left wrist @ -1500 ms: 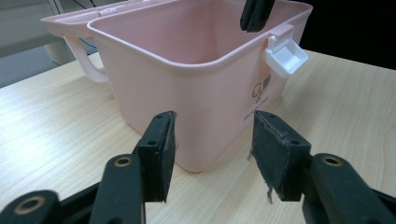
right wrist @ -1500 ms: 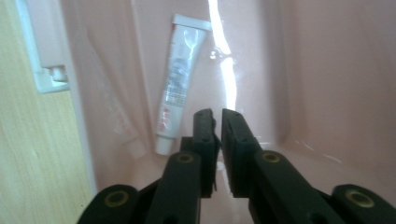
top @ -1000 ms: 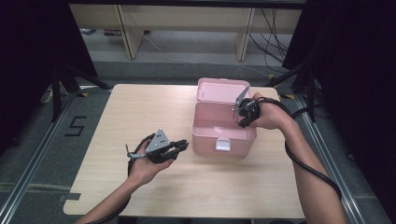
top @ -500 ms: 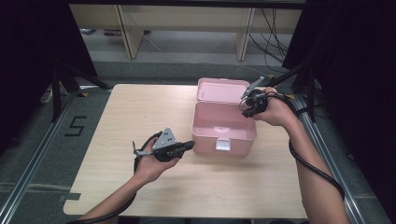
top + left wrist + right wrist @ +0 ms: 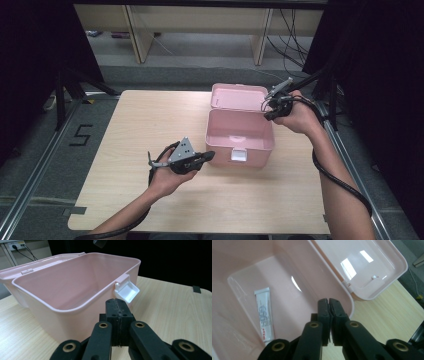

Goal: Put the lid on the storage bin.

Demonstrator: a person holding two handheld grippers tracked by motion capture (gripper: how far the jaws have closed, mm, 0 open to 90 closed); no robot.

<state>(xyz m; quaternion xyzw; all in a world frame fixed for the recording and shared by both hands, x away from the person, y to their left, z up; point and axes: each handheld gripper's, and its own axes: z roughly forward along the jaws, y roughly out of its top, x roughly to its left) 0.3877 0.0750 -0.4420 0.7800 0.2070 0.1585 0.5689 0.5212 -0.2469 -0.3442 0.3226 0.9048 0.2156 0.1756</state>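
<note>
My right hand-held gripper hovers closed over the box; the left is closed too. The tube looks light and soft. I'd pinch its middle.

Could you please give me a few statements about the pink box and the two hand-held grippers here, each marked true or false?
1. The pink box stands open, its lid laid back. True.
2. The box is empty. False: a white tube lies on its floor.
3. The left hand-held gripper has its jaws closed, near the box's front wall. True.
4. The right hand-held gripper grips the tube. False: its jaws are closed on nothing, above the box's rim.
5. The white latch sits on the box's front. True.
</note>
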